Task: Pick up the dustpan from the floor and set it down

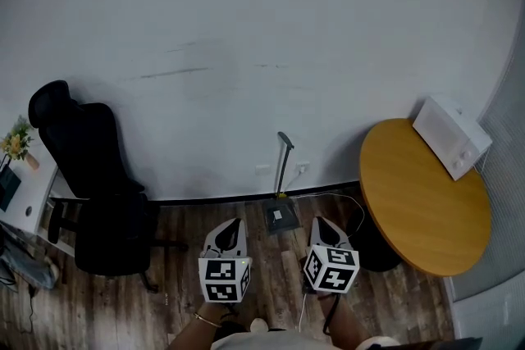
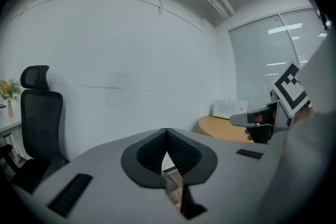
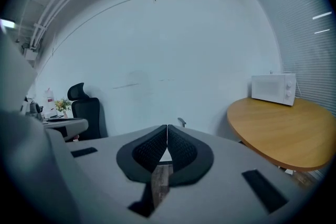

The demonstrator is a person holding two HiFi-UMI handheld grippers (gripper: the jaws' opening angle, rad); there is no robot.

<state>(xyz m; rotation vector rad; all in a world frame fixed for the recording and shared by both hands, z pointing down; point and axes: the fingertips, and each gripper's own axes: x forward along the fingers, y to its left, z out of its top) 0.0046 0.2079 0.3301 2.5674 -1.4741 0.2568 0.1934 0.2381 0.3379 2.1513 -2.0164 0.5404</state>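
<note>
The dark dustpan stands on the wood floor against the white wall, its long handle rising upright. My left gripper hovers just left of the pan and my right gripper just right of it, both pointing toward the wall. Neither touches it. In the left gripper view the jaws are shut with nothing between them. The right gripper is likewise shut and empty, and the top of the dustpan handle peeks just over its jaws.
A black office chair stands at the left beside a white desk with flowers. At the right is a round wooden table bearing a white microwave. A thin cable runs along the floor near the table's base.
</note>
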